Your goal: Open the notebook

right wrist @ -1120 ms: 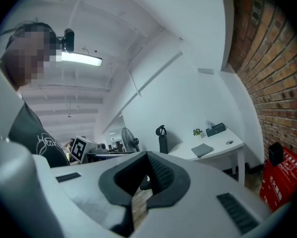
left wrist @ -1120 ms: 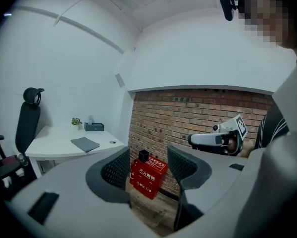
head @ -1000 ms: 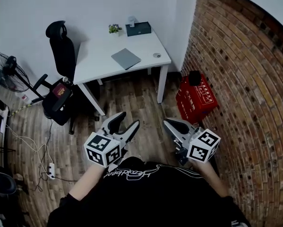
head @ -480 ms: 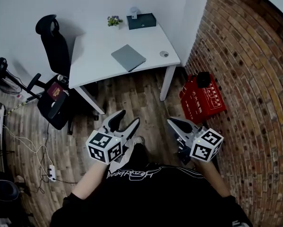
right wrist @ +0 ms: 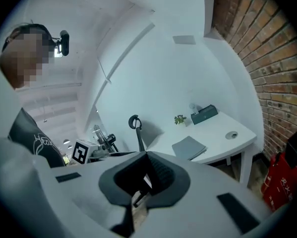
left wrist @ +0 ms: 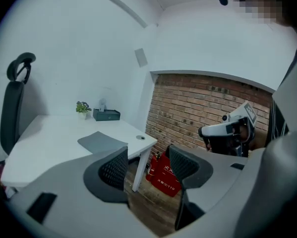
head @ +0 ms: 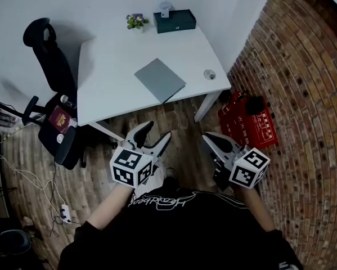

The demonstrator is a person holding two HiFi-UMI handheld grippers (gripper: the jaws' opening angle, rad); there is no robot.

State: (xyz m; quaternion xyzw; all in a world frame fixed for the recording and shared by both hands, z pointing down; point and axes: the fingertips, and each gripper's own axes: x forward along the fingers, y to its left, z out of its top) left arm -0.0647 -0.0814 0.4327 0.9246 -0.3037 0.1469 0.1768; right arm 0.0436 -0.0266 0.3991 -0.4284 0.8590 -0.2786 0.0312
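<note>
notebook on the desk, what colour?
The notebook is plain grey, no pattern visible. Head view shows it best.

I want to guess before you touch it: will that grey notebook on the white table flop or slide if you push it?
The notebook lies flat and closed with straight edges, so it probably lifts fairly stiff, not floppy. It looks thin, so likely light. The table looks smooth, so a push would probably slide it.

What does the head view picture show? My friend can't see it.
A closed grey rectangular notebook lies untouched on a white table. Nearer the person, above the wooden floor, the left hand-held gripper is open and the right hand-held gripper is shut, both empty.
</note>
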